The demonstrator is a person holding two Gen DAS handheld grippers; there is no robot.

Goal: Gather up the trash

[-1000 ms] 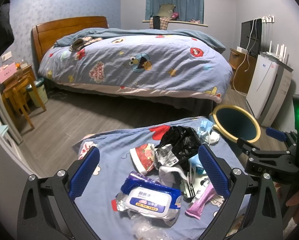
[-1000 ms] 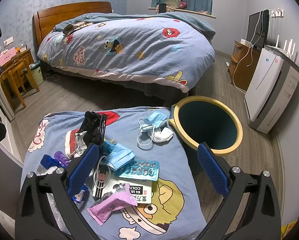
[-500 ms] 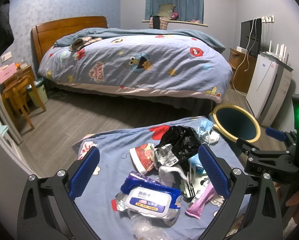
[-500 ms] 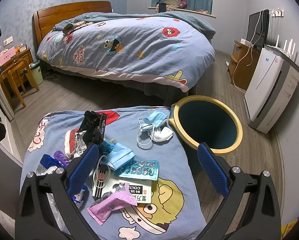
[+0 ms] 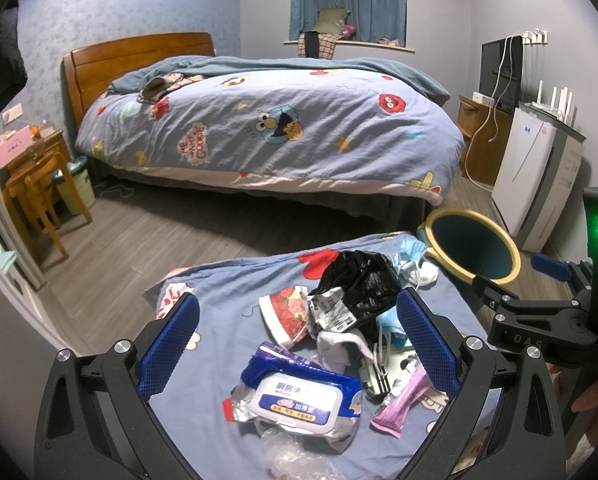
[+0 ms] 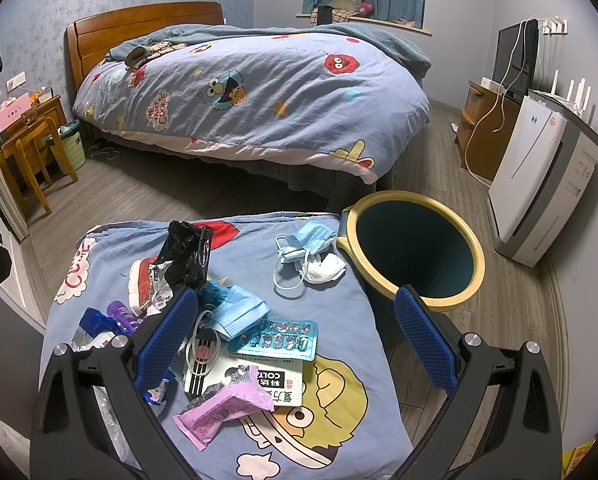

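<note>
Trash lies scattered on a small table under a blue cartoon cloth [image 6: 339, 380]: a wet-wipes pack [image 5: 299, 398], a black plastic bag [image 5: 355, 280], a pink wrapper [image 6: 227, 406], a blister pack [image 6: 275, 338], a white box [image 6: 259, 380] and face masks [image 6: 307, 244]. A dark bin with a yellow rim [image 6: 415, 248] stands at the table's right edge. My left gripper [image 5: 299, 348] hovers open above the wipes pack. My right gripper [image 6: 295, 348] hovers open over the blister pack and box. Neither holds anything.
A large bed [image 6: 251, 92] with a cartoon duvet fills the room behind the table. A white air purifier [image 6: 539, 176] and a wooden cabinet [image 6: 483, 132] stand at the right wall. A wooden chair [image 5: 39, 196] and a small bin [image 5: 75, 188] are at the left.
</note>
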